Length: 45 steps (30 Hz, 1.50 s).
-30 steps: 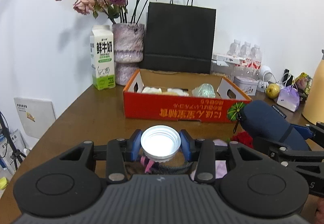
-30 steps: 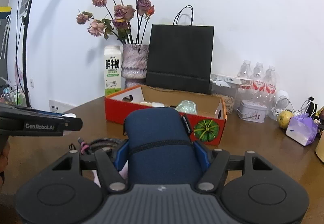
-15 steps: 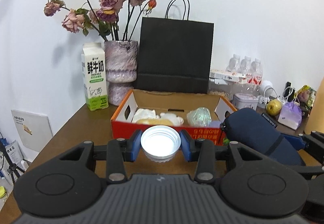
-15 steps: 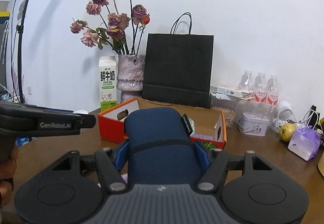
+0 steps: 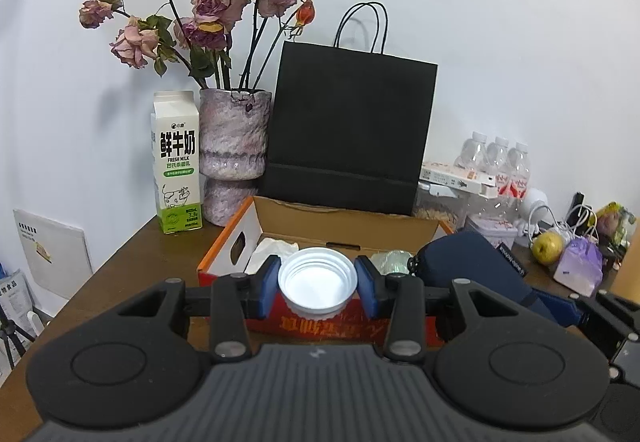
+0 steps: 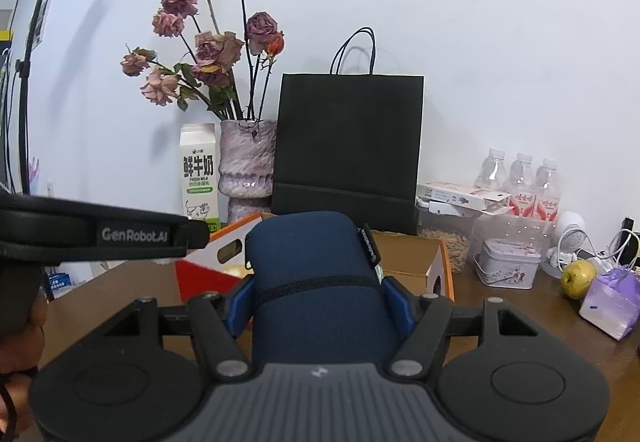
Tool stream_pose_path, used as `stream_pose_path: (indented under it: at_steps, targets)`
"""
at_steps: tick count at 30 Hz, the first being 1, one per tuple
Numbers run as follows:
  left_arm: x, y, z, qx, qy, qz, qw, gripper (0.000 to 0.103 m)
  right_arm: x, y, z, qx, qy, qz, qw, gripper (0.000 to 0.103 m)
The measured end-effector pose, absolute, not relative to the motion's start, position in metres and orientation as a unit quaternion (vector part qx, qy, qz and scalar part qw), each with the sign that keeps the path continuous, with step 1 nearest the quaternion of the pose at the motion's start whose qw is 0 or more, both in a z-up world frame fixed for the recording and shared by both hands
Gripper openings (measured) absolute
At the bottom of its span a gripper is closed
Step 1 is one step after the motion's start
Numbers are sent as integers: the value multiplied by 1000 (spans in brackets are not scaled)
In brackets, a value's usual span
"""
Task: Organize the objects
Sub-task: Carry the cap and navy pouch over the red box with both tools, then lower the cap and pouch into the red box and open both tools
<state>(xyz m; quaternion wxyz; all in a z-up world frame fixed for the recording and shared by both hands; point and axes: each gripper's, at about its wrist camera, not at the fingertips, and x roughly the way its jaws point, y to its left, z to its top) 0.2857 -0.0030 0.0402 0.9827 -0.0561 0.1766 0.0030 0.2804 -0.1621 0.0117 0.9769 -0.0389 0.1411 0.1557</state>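
Observation:
My left gripper (image 5: 318,285) is shut on a white plastic lid (image 5: 317,284), held level in front of the orange cardboard box (image 5: 320,324). The box holds white wrapped items (image 5: 272,248) and a pale green crumpled thing (image 5: 390,260). My right gripper (image 6: 318,296) is shut on a dark blue soft pouch (image 6: 316,282), which also shows at the right of the left wrist view, the pouch (image 5: 468,266) near the box's right end. In the right wrist view the orange box (image 6: 208,276) lies just beyond the pouch, and the left gripper's body (image 6: 100,234) crosses the left side.
Behind the box stand a milk carton (image 5: 176,162), a vase of dried roses (image 5: 234,150) and a black paper bag (image 5: 348,134). To the right are water bottles (image 6: 520,178), a small tin (image 6: 508,262), a yellow-green fruit (image 6: 578,278) and a purple packet (image 6: 612,300).
Both grippers have moved forward and slightly up toward the orange box, carrying the lid and the pouch. The box now sits close under both of them.

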Motion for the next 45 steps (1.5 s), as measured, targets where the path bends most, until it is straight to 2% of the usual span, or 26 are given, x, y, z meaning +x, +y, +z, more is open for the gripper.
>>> stream_pose_path:
  at_steps: [23,45]
  targets:
    - [367,11,38,-66,182,24,981,41,361,-162,10,-25,145,154,977,66]
    - [444,14,12,-49,218,33,974,41,450,-165,-7,-24,181,128,975,66]
